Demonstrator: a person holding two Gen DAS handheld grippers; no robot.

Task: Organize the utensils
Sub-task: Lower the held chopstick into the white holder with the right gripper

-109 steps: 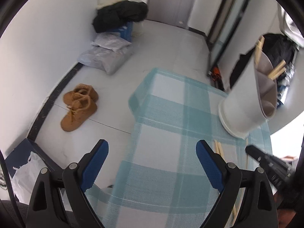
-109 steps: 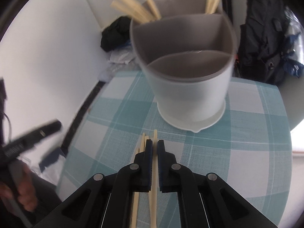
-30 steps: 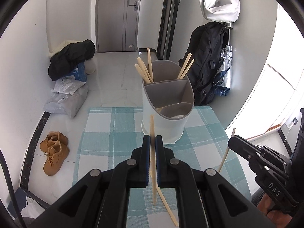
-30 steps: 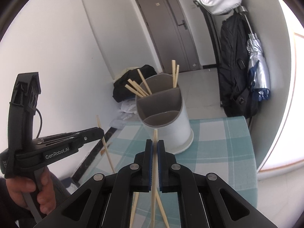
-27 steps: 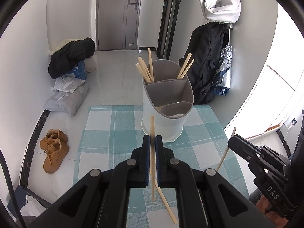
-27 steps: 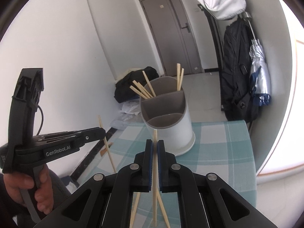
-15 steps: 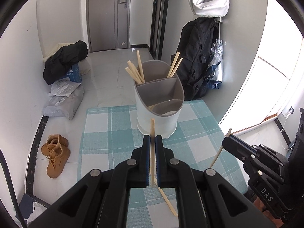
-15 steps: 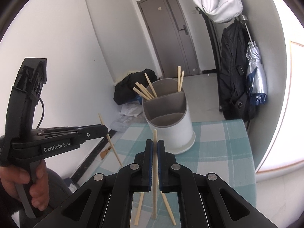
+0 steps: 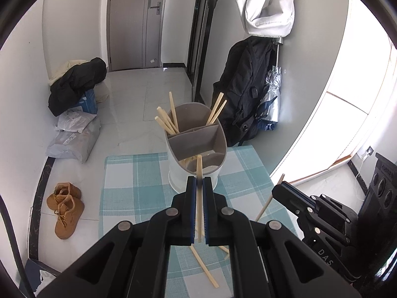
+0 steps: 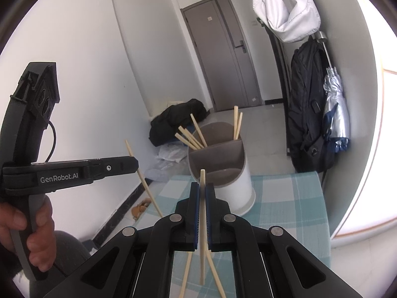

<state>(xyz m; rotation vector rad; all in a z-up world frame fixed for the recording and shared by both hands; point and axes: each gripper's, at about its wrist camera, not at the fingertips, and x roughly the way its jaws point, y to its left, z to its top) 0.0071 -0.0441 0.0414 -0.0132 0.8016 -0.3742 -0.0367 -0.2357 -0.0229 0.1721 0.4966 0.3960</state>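
Both tongs were clenched, each on one chopstick. The left gripper [image 9: 197, 183] pinched a stick [image 9: 199, 173] that stood nearly upright between its blue pads, its tip pointing to twelve o'clock at the holder [image 9: 196, 144]. The right gripper [image 10: 203, 191] held its own stick [image 10: 203, 211] the same way; in the left view that stick showed at four o'clock, slanting down past the black jaws.

Compared with a few seconds earlier, when the left jaws gaped wide and empty over the cloth [image 9: 119, 173] and the right ones were only closing on sticks that lay flat, both sticks had since come up off the table. Over the last second the holder shrank and slid lower in the left view, so that hand was probably rising.

The holder stood on the cloth at twelve o'clock from both grippers, with sticks already leaning in its two far compartments and pale stick ends apparently showing in the near one. A few loose sticks [image 9: 203, 268] remained on the cloth at six o'clock, under the jaws. The pickup looked done; the drop into a compartment was not yet begun, and more trips seemed needed.
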